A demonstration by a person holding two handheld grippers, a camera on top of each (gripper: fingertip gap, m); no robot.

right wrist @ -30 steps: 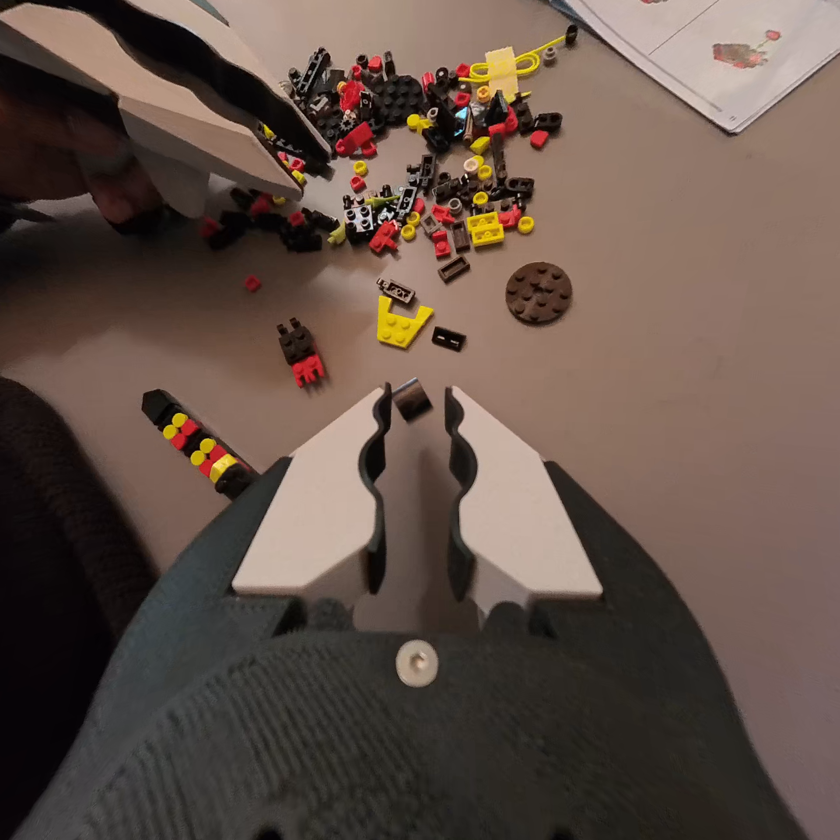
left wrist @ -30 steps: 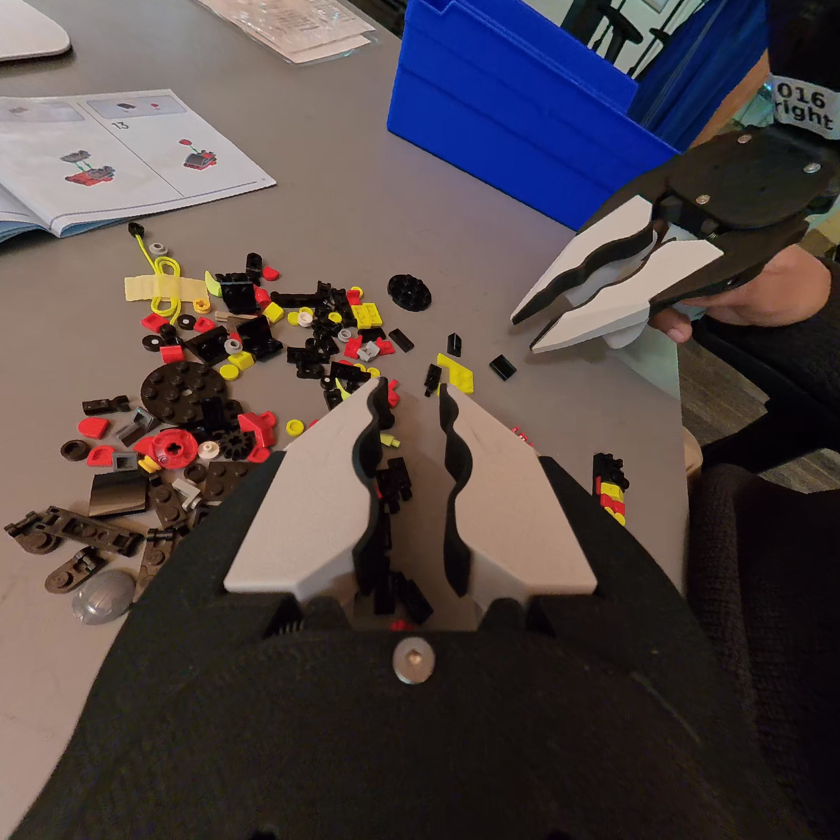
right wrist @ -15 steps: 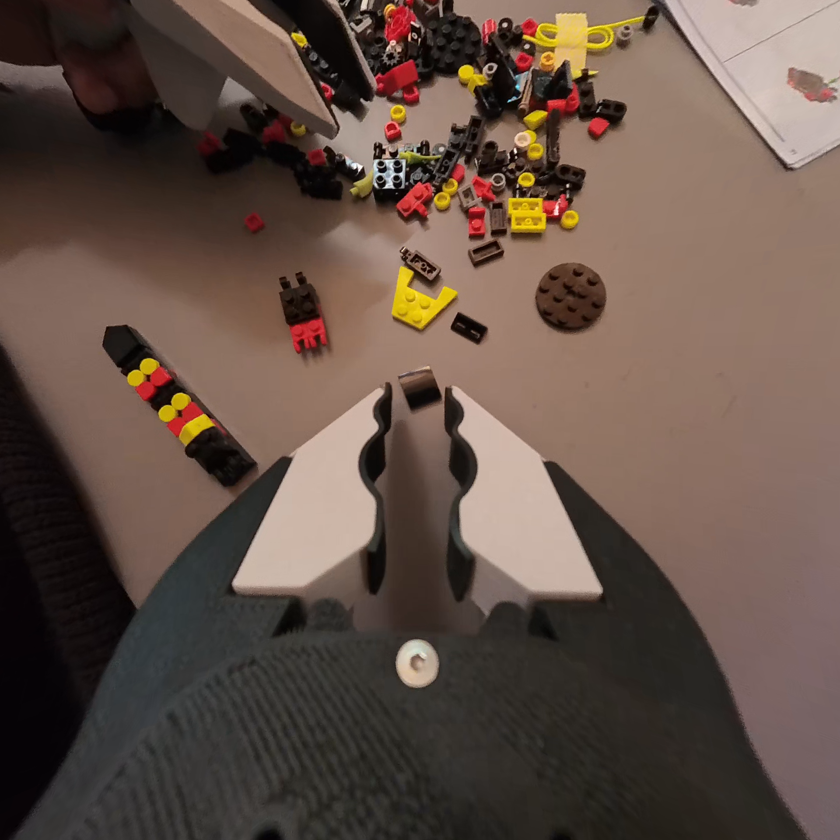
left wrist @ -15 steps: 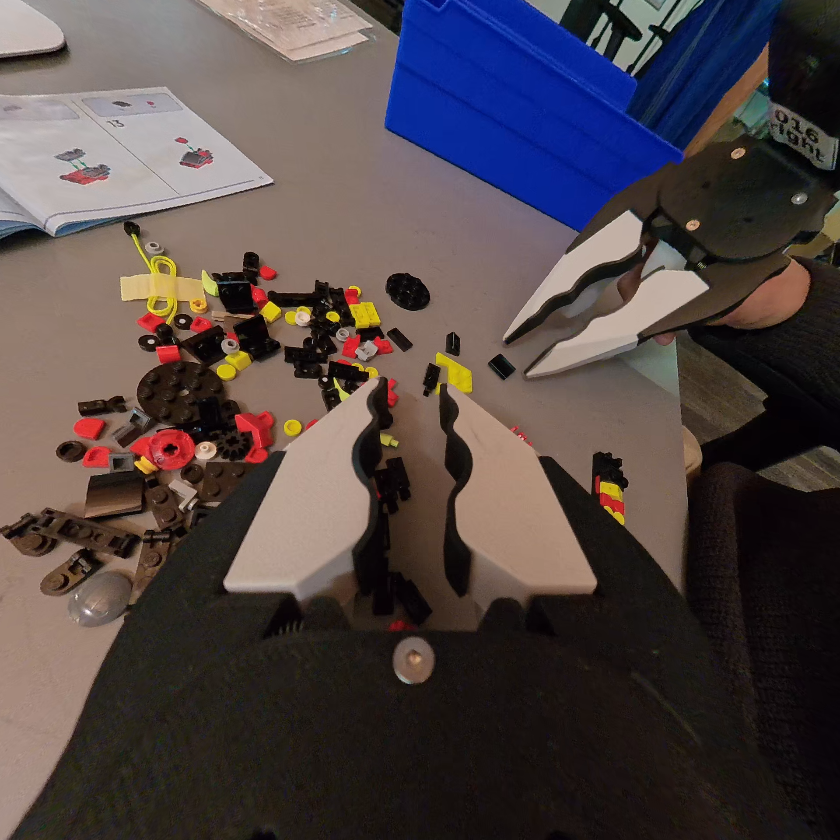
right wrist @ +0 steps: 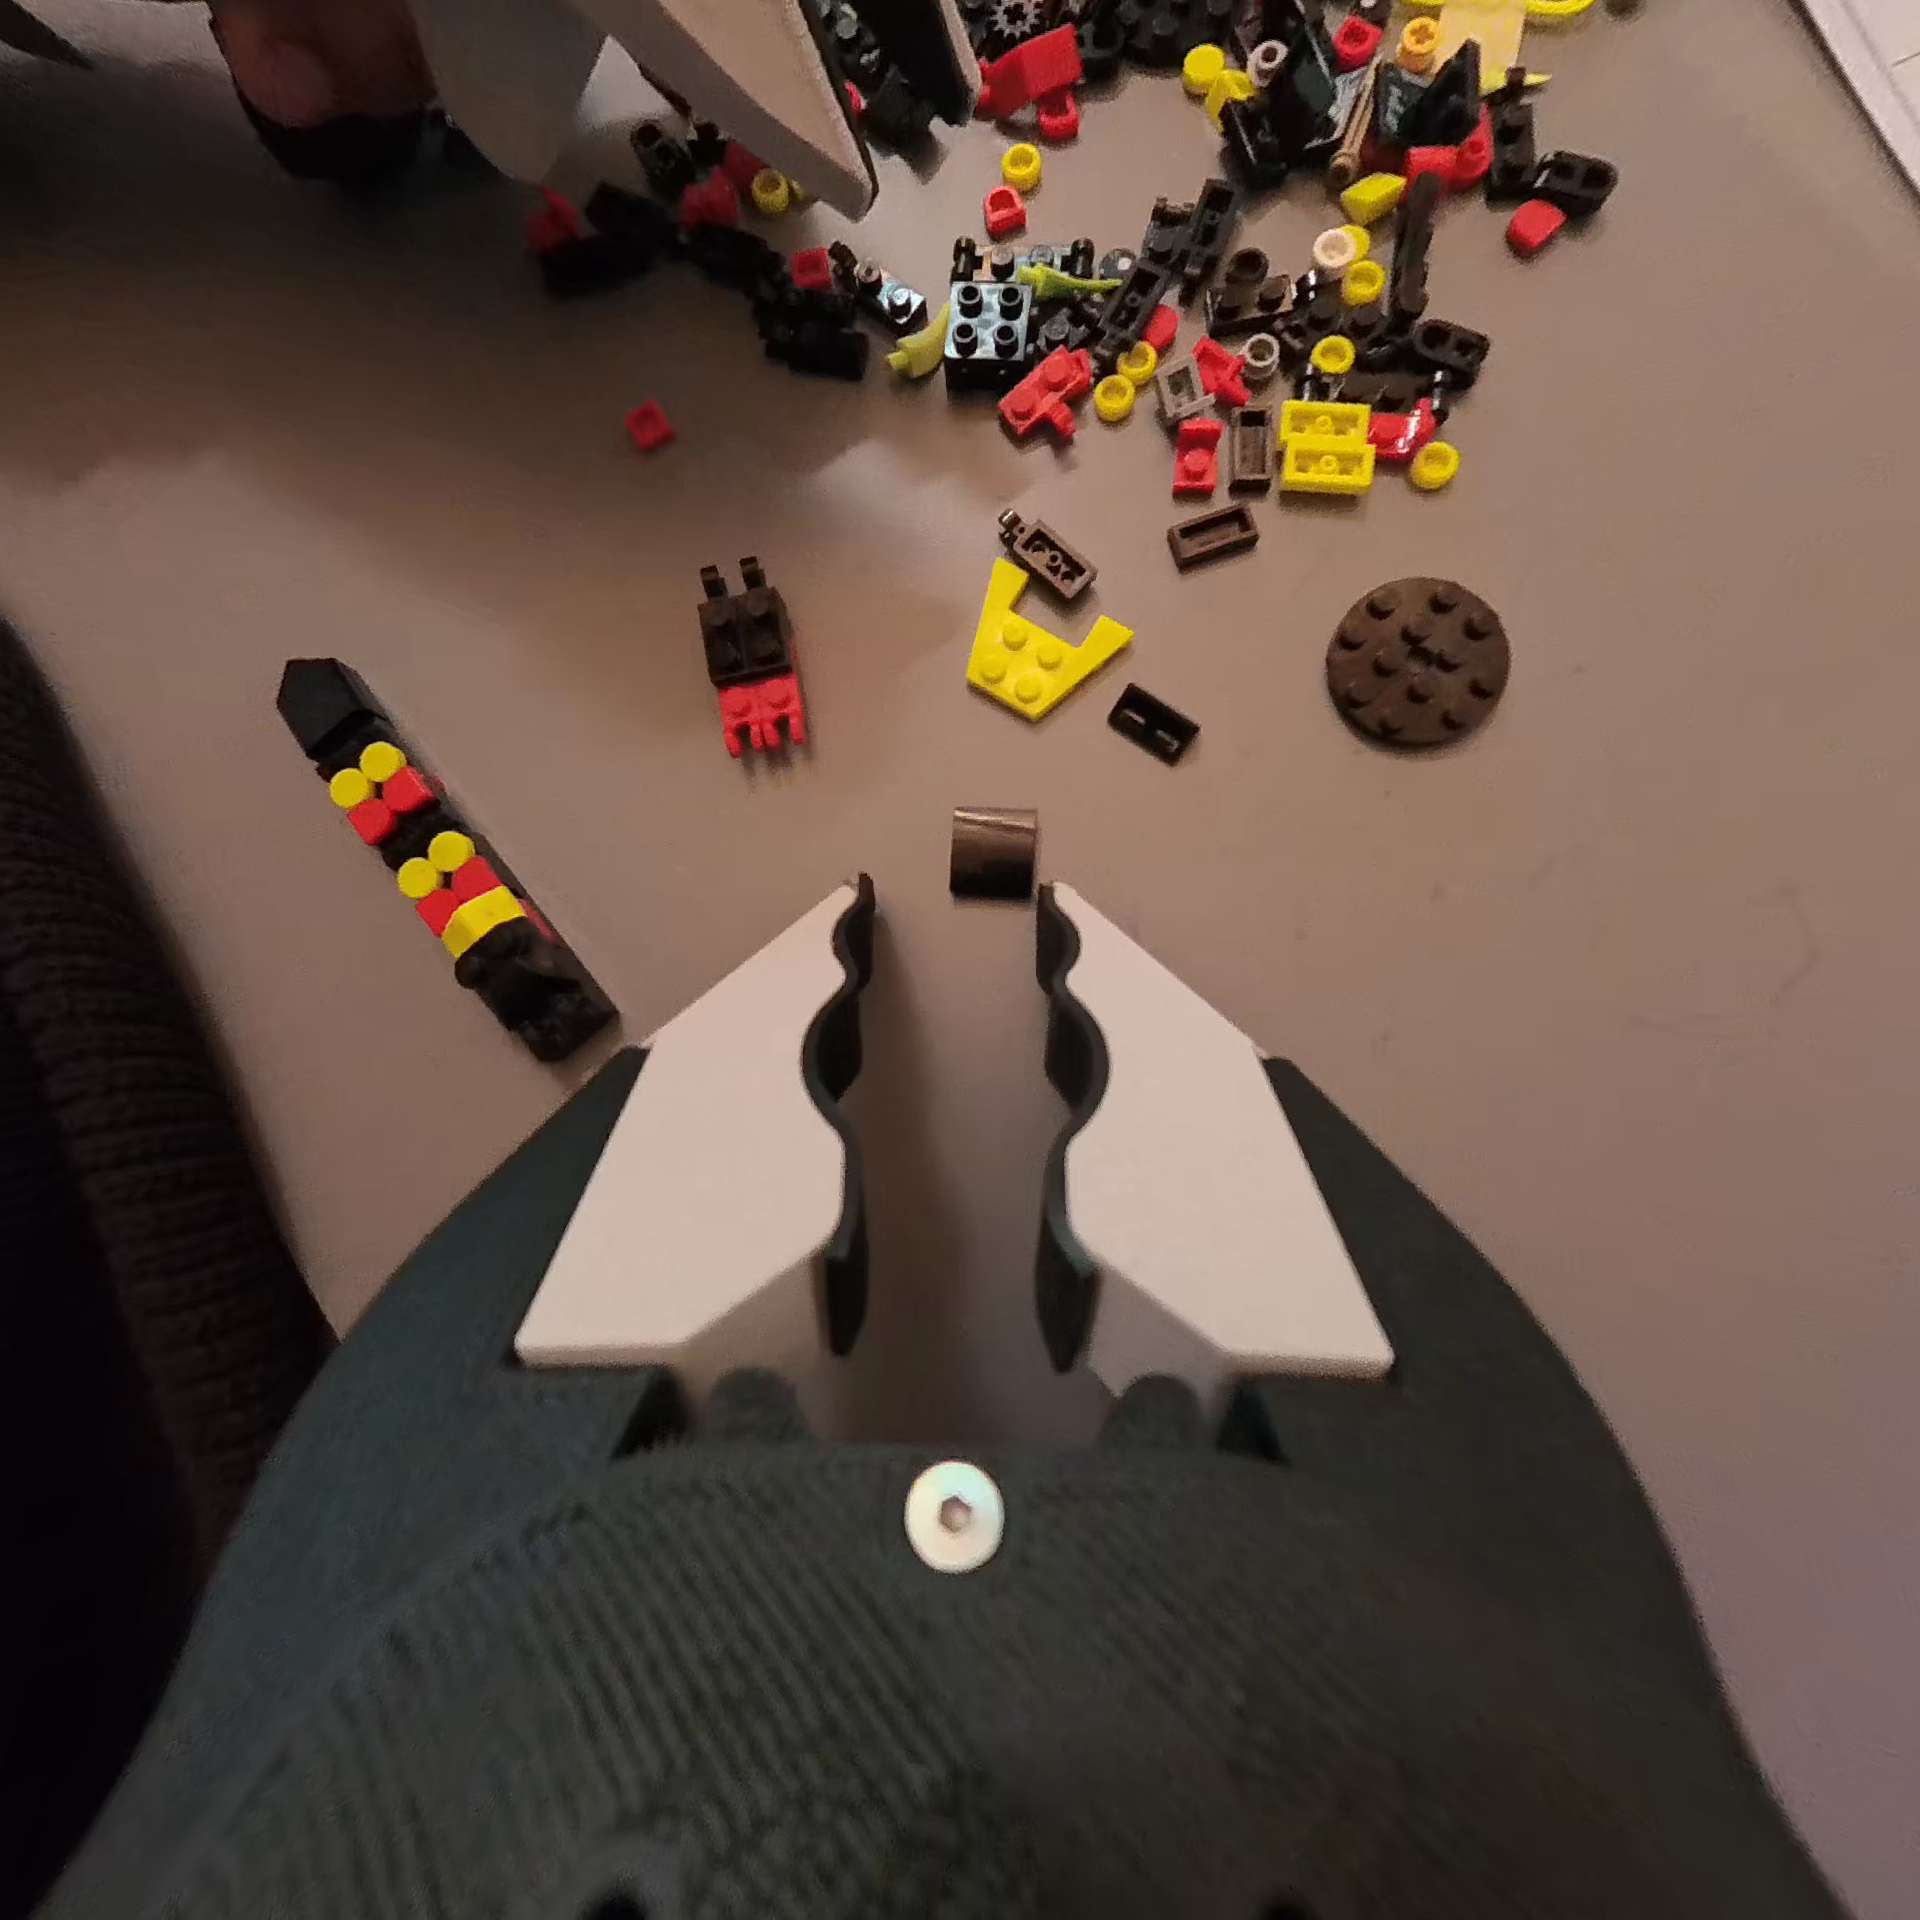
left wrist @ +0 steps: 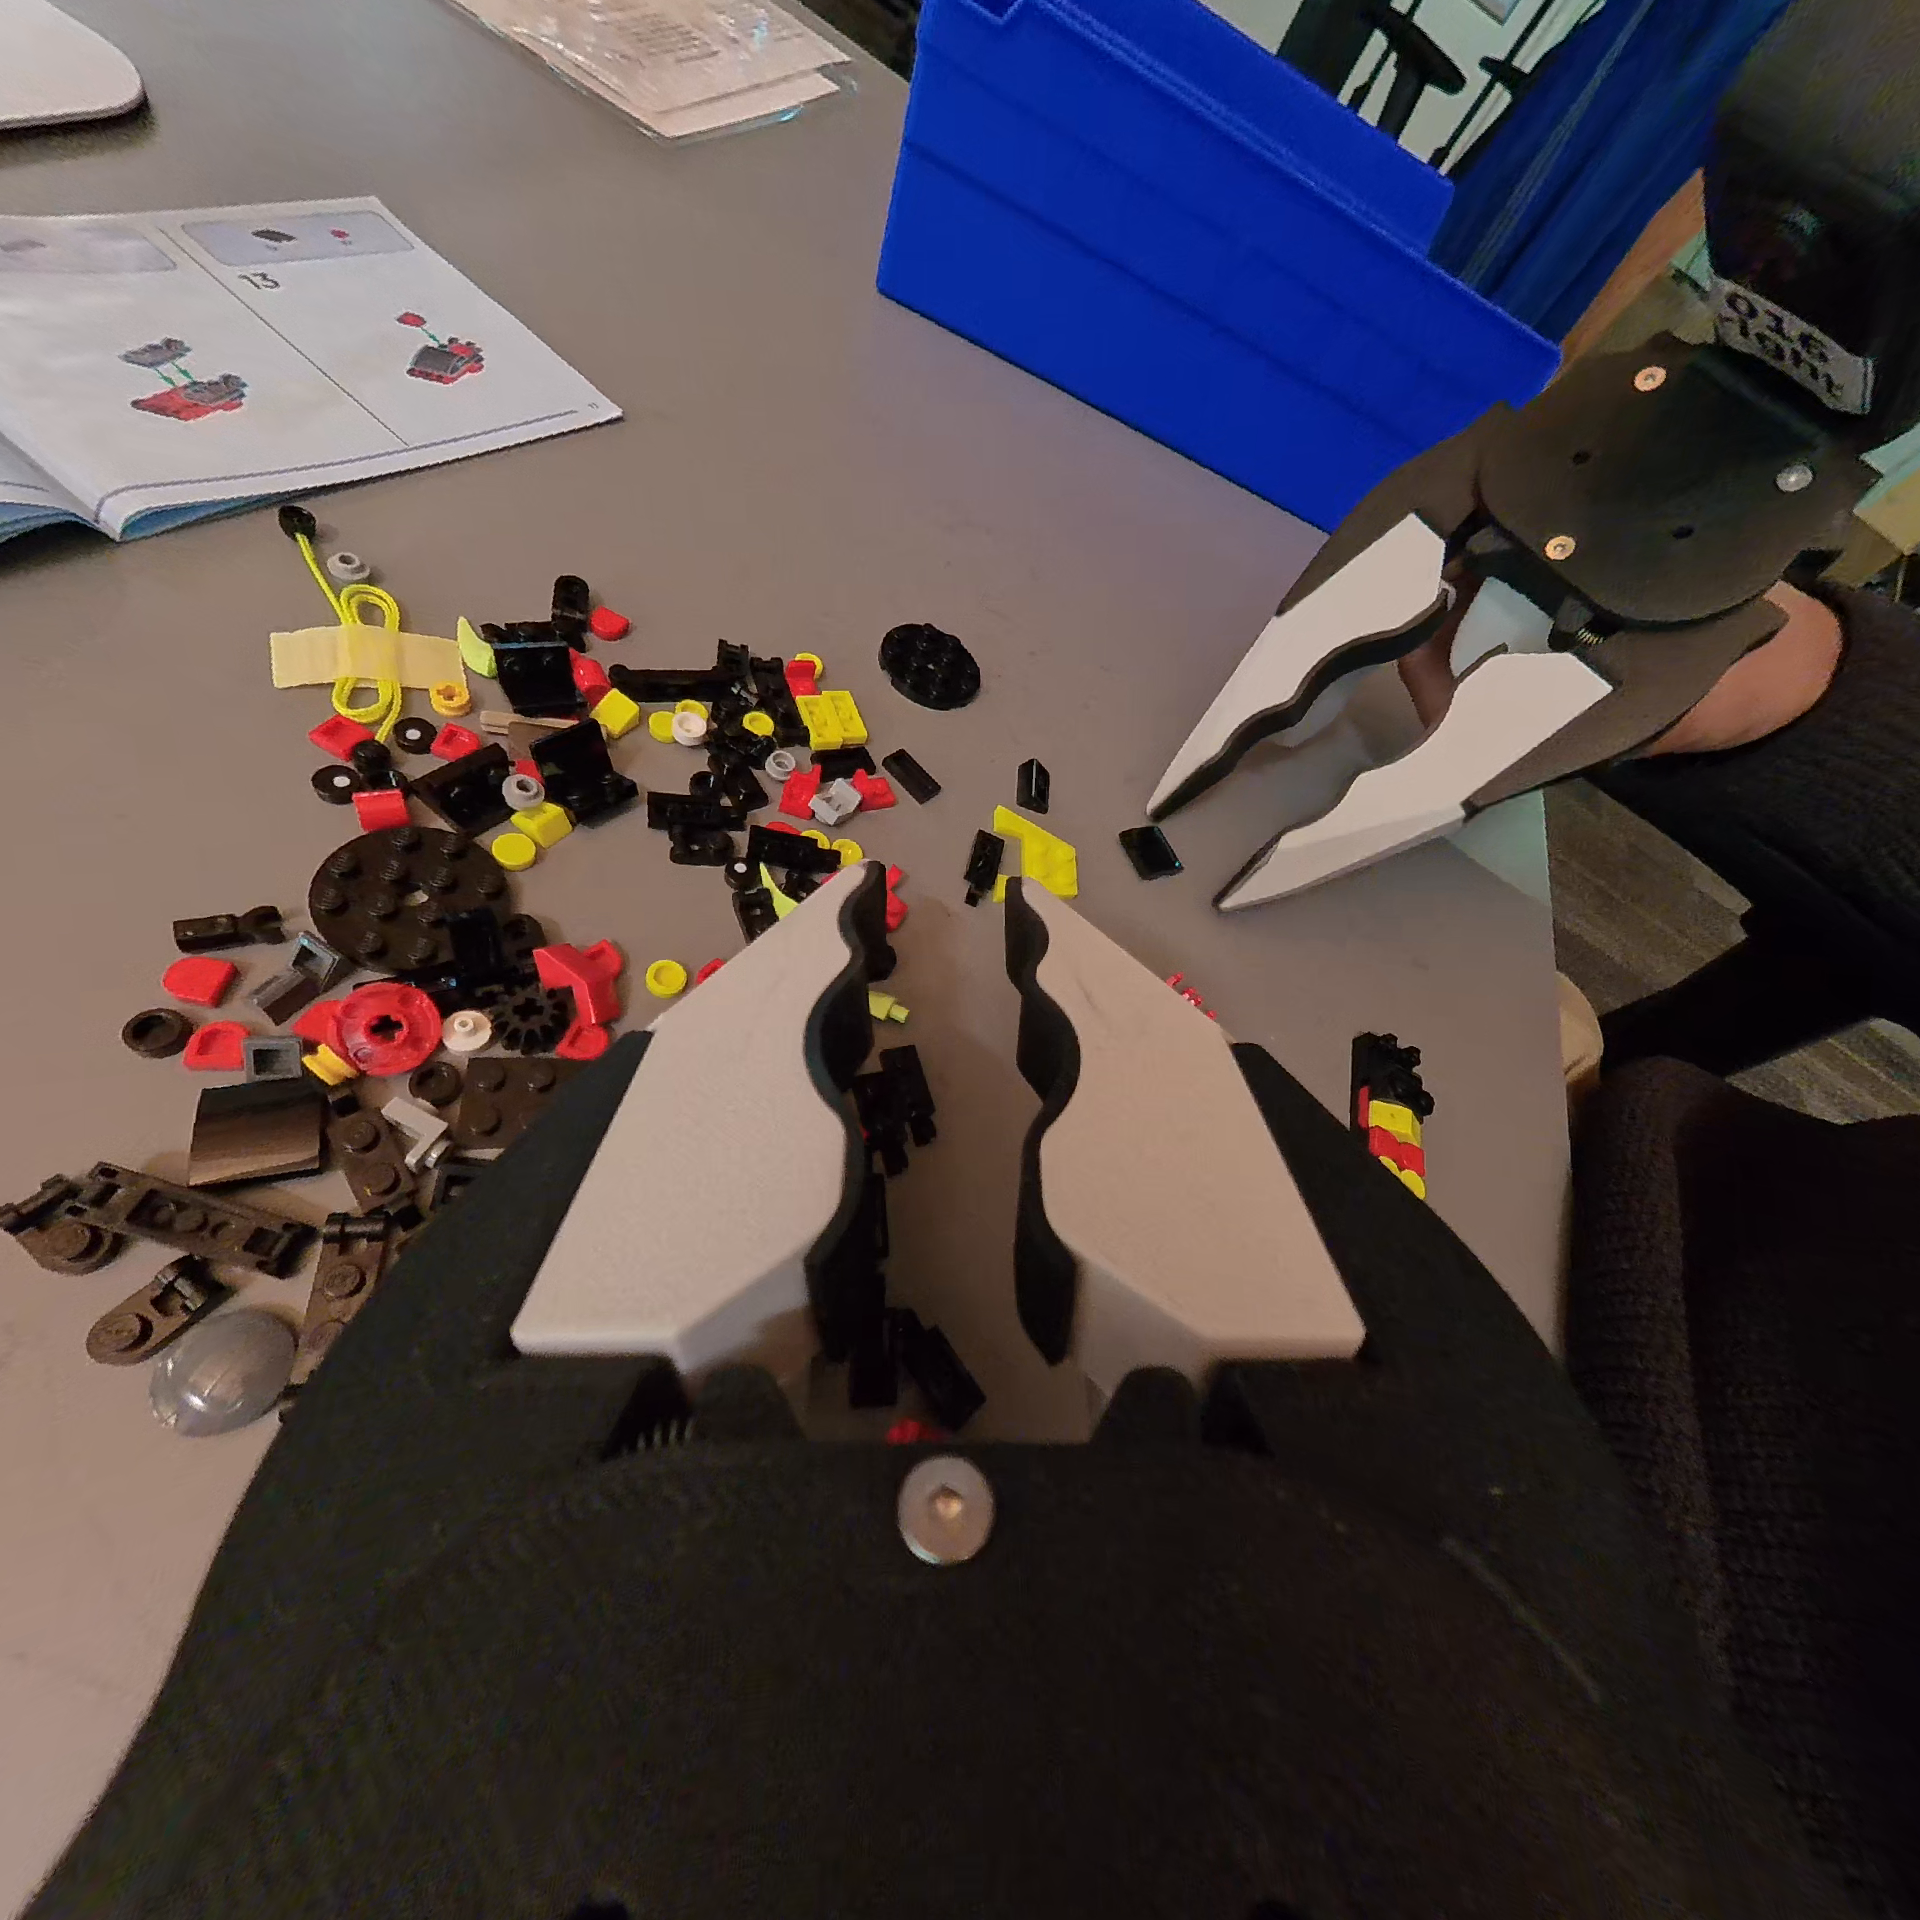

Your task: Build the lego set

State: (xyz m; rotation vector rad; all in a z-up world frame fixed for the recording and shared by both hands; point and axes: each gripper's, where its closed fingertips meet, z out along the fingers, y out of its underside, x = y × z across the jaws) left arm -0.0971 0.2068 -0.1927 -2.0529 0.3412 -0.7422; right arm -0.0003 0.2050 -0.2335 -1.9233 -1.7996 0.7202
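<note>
both tools parted and empty, right tool at small black piece, bare table rightward

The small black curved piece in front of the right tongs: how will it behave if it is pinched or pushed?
The small black curved piece looks glossy and smooth, so it may slip between the open right tongs. It is tiny, probably very light, and likely to skid on the bare grey table if nudged. It looks like rigid plastic, so bending seems unlikely.
</note>
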